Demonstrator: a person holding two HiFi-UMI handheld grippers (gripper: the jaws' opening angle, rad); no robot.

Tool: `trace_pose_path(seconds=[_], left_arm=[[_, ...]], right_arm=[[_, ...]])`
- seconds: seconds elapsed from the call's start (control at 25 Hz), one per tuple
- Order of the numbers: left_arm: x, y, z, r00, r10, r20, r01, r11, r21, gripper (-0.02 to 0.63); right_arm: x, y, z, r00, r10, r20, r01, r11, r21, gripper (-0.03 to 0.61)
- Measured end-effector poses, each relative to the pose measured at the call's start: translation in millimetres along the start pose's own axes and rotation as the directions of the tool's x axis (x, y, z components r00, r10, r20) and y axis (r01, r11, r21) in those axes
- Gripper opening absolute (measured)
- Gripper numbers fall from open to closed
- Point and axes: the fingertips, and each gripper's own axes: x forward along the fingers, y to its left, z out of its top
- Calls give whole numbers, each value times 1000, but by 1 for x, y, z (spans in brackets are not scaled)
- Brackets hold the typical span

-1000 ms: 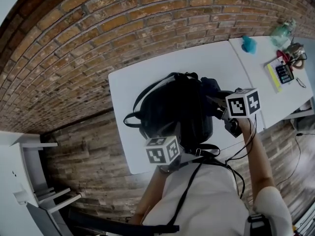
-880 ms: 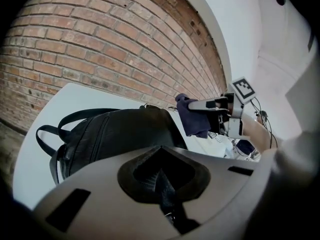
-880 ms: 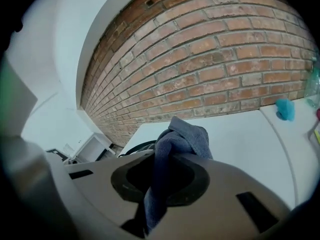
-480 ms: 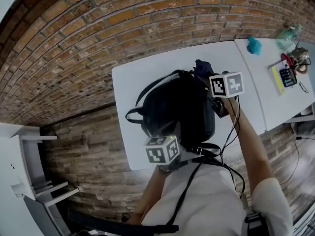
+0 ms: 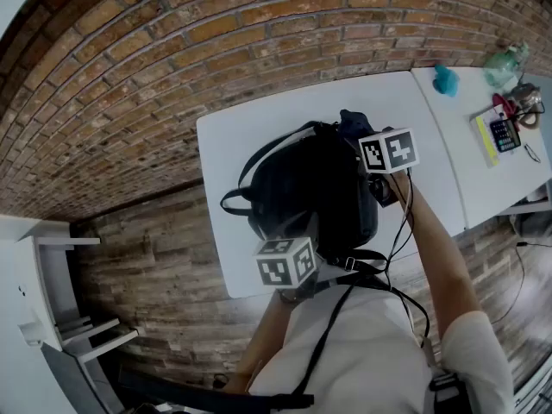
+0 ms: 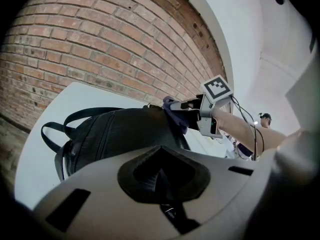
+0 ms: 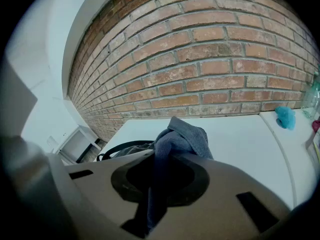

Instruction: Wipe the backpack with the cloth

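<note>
A black backpack point(image 5: 302, 188) lies on the white table point(image 5: 241, 145). My left gripper point(image 6: 161, 178) is at the bag's near end, shut on a black strap of the backpack point(image 6: 167, 204). My right gripper point(image 7: 160, 176) is shut on a dark blue-grey cloth point(image 7: 182, 136), which bunches out past its jaws. In the head view, that cloth point(image 5: 351, 123) rests against the bag's far right top edge, just beyond the right gripper's marker cube point(image 5: 388, 150). From the left gripper view, the cloth point(image 6: 175, 115) touches the top of the backpack point(image 6: 115, 134).
A second white table point(image 5: 466, 171) adjoins on the right, carrying a teal object point(image 5: 445, 79), a bottle point(image 5: 504, 61) and a calculator point(image 5: 503, 133). A brick wall runs behind both tables. White shelving point(image 5: 43, 283) stands at the left over wood flooring.
My right gripper has carried the cloth from the backpack's right side up to its far top edge, then a little leftward. The left gripper has stayed still on the strap.
</note>
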Motion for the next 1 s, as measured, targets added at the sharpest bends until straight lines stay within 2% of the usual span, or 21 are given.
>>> trace_pose_path(seconds=[1.0], left_arm=[[0, -6, -5, 1000, -15, 0, 15, 1000, -5, 5]], right_arm=[[-16, 18, -35, 998, 45, -54, -45, 999, -12, 38]])
